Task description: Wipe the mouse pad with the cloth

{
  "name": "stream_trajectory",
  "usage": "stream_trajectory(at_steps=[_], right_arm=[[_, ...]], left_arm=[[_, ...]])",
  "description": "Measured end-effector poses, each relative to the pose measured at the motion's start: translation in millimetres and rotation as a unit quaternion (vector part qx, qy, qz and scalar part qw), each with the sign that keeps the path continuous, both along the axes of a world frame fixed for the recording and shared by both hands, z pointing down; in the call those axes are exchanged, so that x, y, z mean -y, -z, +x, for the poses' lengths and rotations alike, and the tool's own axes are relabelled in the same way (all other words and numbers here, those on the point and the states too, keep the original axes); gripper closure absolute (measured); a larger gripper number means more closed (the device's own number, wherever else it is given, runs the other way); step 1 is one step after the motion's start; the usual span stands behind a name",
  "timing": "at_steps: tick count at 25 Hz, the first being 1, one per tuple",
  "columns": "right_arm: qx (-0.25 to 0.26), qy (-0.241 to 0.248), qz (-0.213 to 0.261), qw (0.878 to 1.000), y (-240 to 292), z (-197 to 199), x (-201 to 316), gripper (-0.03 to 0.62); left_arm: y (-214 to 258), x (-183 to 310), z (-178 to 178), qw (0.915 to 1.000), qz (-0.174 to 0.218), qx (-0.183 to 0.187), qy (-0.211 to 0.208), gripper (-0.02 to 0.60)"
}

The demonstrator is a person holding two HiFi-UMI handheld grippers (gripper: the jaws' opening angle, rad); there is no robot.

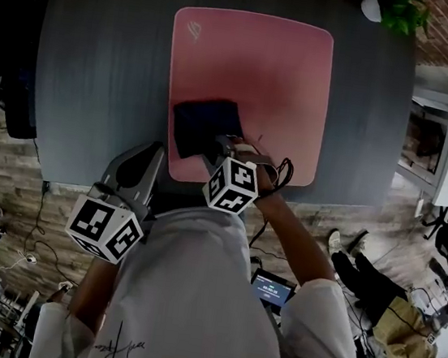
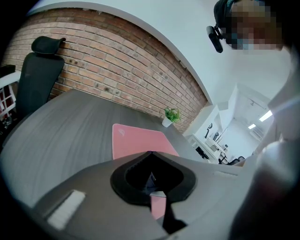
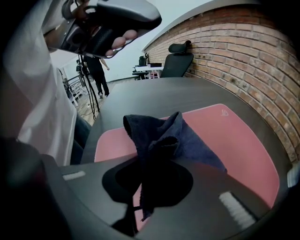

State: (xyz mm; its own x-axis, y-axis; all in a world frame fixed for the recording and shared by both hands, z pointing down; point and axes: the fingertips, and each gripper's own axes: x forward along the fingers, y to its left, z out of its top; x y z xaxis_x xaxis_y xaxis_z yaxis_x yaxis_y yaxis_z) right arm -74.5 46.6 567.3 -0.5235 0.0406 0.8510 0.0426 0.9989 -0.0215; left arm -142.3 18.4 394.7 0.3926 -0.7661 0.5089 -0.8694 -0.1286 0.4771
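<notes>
One mouse pad (image 1: 278, 75), long axis 12-to-6; right tool (image 3: 152, 157) clenches the one cloth (image 1: 202, 126); left tool (image 2: 150, 153) clenched, empty.

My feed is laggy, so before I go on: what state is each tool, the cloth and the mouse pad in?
cloth: bunched, partly lying on the mouse pad.
mouse pad: flat on the desk, mostly uncovered.
right tool: shut on the cloth.
left tool: shut, empty, held off the mouse pad.

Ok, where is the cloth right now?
In the head view, the dark cloth sits on the near left part of the pink mouse pad, pinched by the right gripper.
</notes>
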Motion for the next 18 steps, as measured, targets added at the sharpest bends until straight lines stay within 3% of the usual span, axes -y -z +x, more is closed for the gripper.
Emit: stream_trajectory(at_steps=[18], right_arm=[[0.001, -0.037, -0.002, 0.999, 2, 26, 13, 0.559]], left_arm=[[6, 8, 21, 0.9996, -0.006, 0.001, -0.027, 0.566]])
